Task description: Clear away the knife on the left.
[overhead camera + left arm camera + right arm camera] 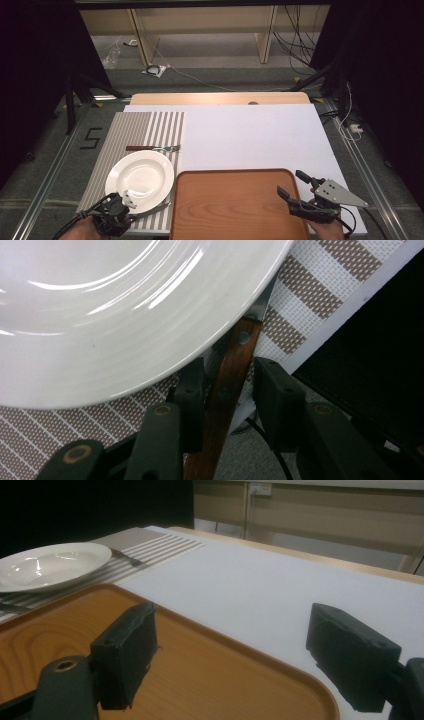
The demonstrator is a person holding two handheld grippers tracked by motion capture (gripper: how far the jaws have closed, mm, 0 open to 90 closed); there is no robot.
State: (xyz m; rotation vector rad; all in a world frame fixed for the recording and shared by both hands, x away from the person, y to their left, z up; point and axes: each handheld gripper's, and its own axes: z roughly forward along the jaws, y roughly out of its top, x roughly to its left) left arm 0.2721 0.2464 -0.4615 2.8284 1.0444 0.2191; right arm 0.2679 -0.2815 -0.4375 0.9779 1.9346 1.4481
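A black 5 (90, 138) is marked on the grey floor (60, 165).

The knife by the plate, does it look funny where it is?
A bit. The knife lies slanted with its blade tucked under the plate, and its wooden handle pokes off the mat's near edge. The fork lies straight beyond the plate.

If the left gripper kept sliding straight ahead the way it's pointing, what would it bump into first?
Probably the white plate. The left gripper has its fingers on either side of the knife handle, and the plate's rim lies just ahead, over the blade. How much height separates them is hard to judge.
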